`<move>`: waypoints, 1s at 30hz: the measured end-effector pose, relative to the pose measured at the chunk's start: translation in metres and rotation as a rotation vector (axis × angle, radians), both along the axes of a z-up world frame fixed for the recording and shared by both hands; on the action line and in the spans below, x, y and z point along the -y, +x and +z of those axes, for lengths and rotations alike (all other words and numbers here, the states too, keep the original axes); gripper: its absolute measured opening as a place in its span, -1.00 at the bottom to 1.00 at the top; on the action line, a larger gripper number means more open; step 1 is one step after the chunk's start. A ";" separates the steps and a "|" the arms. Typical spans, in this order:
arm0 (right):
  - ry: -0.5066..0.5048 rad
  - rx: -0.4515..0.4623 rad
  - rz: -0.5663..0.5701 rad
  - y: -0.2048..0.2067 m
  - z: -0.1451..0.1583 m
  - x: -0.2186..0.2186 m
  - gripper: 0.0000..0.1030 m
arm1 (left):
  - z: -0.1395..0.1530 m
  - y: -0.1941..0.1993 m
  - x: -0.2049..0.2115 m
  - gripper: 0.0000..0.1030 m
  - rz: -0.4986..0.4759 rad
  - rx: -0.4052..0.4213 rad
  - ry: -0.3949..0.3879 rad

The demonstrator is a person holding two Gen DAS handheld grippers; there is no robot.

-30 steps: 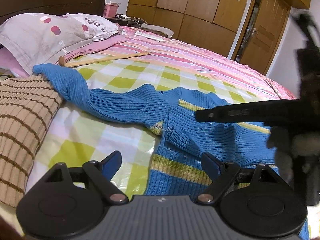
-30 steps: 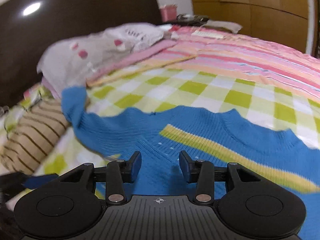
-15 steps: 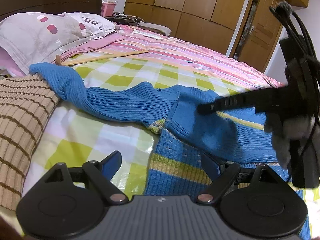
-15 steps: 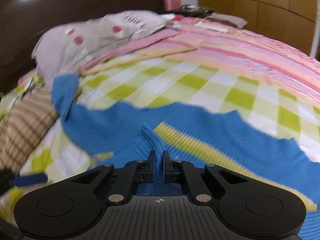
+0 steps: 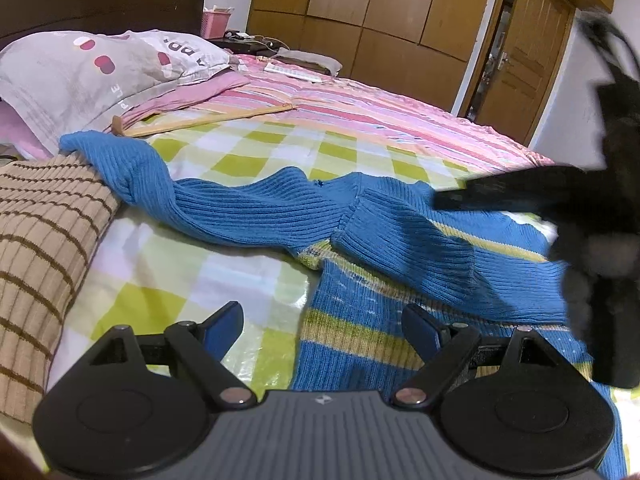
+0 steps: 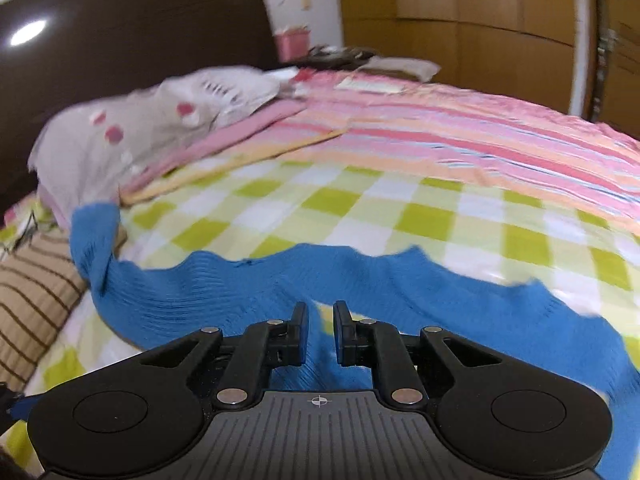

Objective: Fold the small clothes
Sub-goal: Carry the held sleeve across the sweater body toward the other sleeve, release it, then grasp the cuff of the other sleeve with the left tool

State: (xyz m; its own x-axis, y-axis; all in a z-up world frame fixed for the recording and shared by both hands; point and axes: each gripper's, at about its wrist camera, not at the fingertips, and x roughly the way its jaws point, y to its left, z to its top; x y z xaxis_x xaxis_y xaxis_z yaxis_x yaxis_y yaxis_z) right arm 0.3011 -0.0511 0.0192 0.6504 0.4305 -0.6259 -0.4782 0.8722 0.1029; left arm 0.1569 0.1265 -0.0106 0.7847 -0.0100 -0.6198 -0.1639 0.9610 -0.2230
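The fingers (image 6: 299, 334) of the right gripper (image 6: 320, 334) stood a narrow gap apart and were opening after pinching shut on the blue sweater (image 5: 400, 236) half a second earlier, with knit still between them but no longer clearly pressed, while the left gripper (image 5: 320, 320) hovered wide open and empty over the sweater's near hem. That pinch had dragged a fold of the body up and over, so this looked like the release of one fold. The ribbed, yellow-striped sweater lay on the checked sheet (image 5: 256, 164), one sleeve stretched left toward the brown striped cushion (image 5: 44, 232), not yet tucked.
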 end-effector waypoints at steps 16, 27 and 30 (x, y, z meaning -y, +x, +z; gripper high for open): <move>-0.122 -0.003 -0.450 -0.015 -0.031 0.138 -0.96 | -0.008 0.003 0.003 0.76 0.012 0.020 0.018; -0.098 0.080 -0.390 -0.044 -0.012 0.121 -0.73 | -0.008 0.005 -0.019 0.76 0.133 0.018 0.057; -0.036 0.065 -0.321 -0.055 -0.011 0.106 -0.73 | -0.005 0.003 -0.034 0.76 0.197 0.029 0.057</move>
State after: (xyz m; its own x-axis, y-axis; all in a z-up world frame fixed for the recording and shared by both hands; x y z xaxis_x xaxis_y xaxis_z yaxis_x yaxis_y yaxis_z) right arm 0.2462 -0.1572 0.0082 0.7886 0.1753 -0.5894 -0.1831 0.9820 0.0470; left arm 0.1601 0.1601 -0.0159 0.7853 0.1797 -0.5925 -0.3442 0.9221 -0.1765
